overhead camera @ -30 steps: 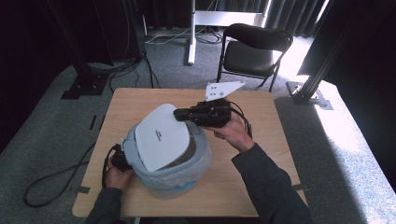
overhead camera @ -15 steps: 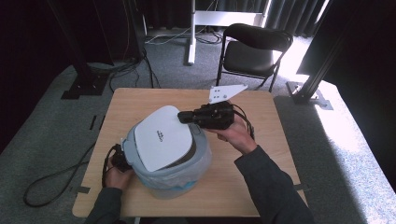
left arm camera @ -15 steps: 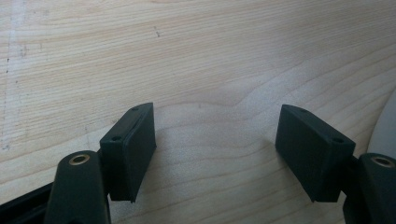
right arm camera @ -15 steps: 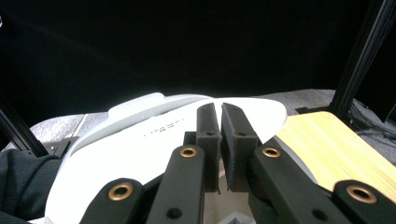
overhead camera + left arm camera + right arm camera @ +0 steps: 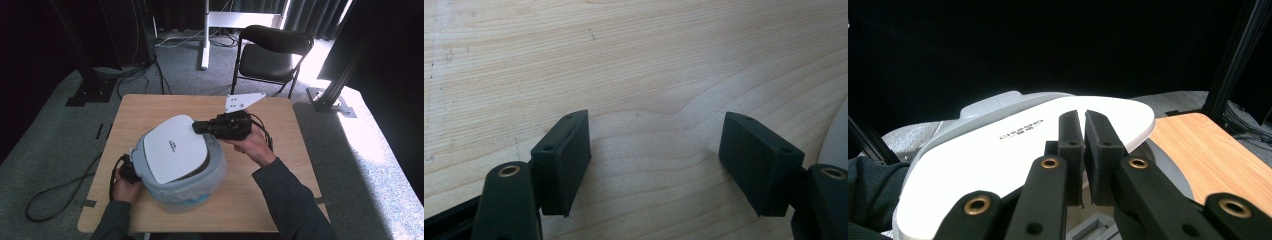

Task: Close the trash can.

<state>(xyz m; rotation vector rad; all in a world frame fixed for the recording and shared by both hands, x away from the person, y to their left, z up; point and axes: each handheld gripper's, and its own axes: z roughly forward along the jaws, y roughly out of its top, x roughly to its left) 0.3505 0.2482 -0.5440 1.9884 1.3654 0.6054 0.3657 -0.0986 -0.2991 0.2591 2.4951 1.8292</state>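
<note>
A grey bin (image 5: 187, 192) lined with a clear bag stands on the wooden table (image 5: 285, 200), and its white lid (image 5: 172, 147) sits tilted on top. My right gripper (image 5: 196, 127) lies level at the lid's right edge, its jaws shut with nothing seen between them. In the right gripper view the tips of the right gripper (image 5: 1082, 117) hover just over the white lid (image 5: 998, 155). My left gripper (image 5: 127, 172) rests low at the bin's left side. In the left gripper view the left gripper (image 5: 654, 125) is open over bare table (image 5: 624, 50), with the bin's pale edge (image 5: 840, 145) at the right.
A black chair (image 5: 272, 50) stands beyond the table's far edge. A cable (image 5: 55, 195) loops on the floor to the left. Dark stands and curtains surround the table. Bare wood lies right of the bin and along the far side.
The right gripper has edged slightly along the lid's rim. The lid, the bin and the left gripper stay where they were.
</note>
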